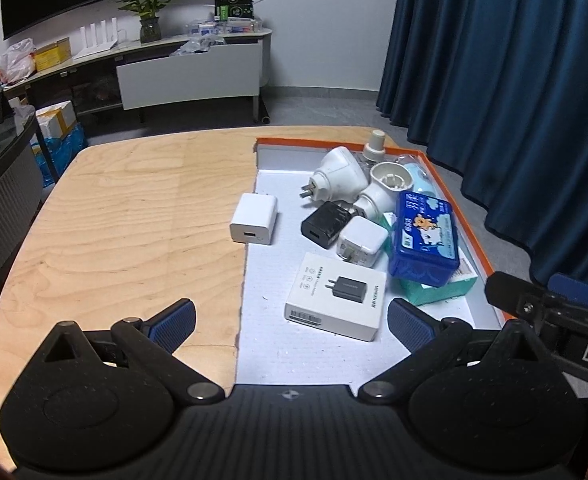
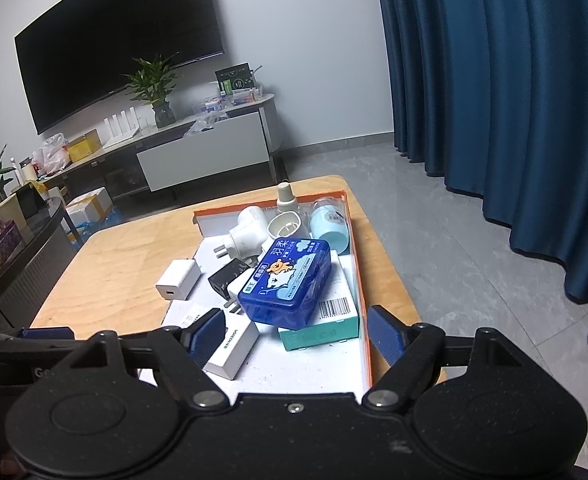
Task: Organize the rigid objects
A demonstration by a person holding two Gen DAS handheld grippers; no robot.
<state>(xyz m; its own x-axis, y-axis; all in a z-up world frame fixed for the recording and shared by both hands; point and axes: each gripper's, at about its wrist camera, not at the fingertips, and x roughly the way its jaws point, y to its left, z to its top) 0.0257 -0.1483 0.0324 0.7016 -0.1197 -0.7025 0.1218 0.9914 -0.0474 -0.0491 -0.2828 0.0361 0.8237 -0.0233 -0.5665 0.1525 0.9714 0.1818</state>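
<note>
Presently both grippers, left point(image 1: 290, 320) and right point(image 2: 296, 334), are held with jaws spread and empty at the tray's point(image 1: 460, 216) near edge, the charger box point(image 1: 336, 296) lying just ahead of the left, long axis crosswise.

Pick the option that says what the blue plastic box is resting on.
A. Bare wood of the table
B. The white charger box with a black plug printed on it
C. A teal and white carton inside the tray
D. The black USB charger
C: the blue plastic box sits on top of the teal and white carton, which lies inside the orange-rimmed tray.
</note>
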